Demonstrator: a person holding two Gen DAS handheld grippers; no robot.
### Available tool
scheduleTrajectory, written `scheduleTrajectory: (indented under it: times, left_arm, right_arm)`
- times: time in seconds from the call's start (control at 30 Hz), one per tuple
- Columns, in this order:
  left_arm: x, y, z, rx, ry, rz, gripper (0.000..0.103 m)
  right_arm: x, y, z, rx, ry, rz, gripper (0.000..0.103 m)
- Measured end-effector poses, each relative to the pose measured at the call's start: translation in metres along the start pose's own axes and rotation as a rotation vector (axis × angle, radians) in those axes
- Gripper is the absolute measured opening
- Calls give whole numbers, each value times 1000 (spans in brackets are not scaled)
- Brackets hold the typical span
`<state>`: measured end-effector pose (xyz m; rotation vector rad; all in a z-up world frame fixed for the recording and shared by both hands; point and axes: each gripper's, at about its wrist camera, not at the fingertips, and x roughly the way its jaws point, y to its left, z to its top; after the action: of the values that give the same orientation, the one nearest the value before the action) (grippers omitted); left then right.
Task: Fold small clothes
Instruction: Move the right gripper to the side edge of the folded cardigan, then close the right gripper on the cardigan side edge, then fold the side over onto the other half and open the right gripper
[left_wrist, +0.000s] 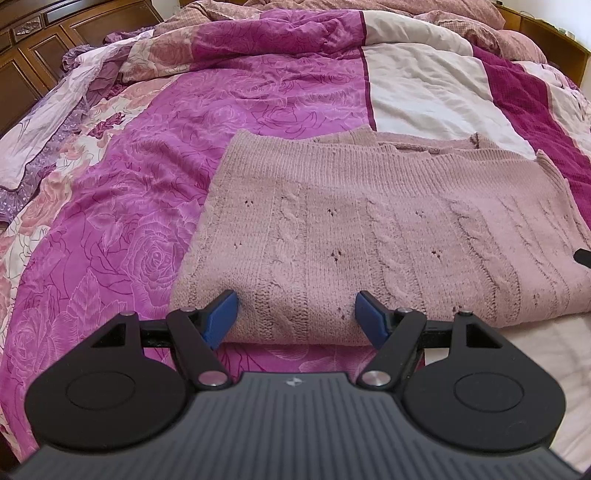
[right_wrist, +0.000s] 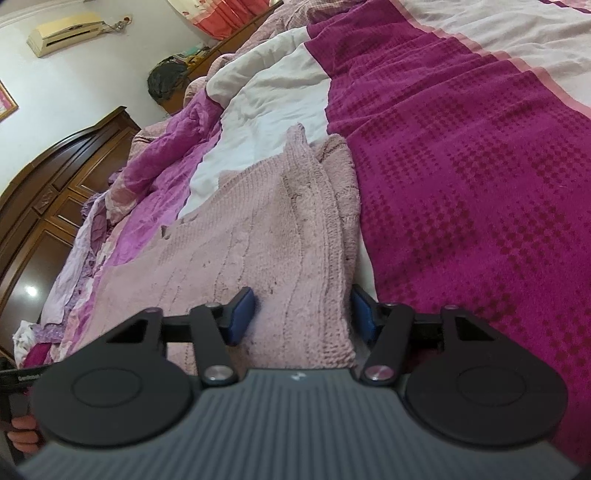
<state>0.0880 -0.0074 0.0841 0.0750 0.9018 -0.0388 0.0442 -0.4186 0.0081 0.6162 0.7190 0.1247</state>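
Note:
A dusty-pink cable-knit sweater (left_wrist: 369, 229) lies folded into a rectangle on the bed. My left gripper (left_wrist: 295, 306) is open at its near left edge, blue pads on either side of the folded hem. My right gripper (right_wrist: 303, 310) is open at the sweater's near right corner (right_wrist: 288, 236), blue pads straddling the knit edge. A black tip of the right gripper (left_wrist: 583, 256) shows at the right edge of the left wrist view.
The bed is covered by a magenta rose-print quilt (left_wrist: 155, 192), a white panel (left_wrist: 424, 92) and a dark magenta waffle blanket (right_wrist: 461, 177). Rumpled bedding (right_wrist: 92, 236) lies to the left. A dark wooden wardrobe (right_wrist: 44, 199) and an air conditioner (right_wrist: 62, 31) stand beyond.

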Motion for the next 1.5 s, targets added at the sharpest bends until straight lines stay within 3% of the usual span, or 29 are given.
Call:
scheduleTrajectory:
  times: [0.1, 0.5, 1.5]
  left_arm:
    - [0, 0, 0, 1, 0, 0, 77]
    - [-1, 2, 0, -14, 3, -7, 77]
    - [-37, 55, -20, -92, 16, 25, 77]
  right_arm:
    - [-1, -2, 3, 54, 17, 22, 36]
    - [-14, -10, 9, 228, -28, 129, 28]
    - [-27, 78, 43, 101, -80, 155, 26]
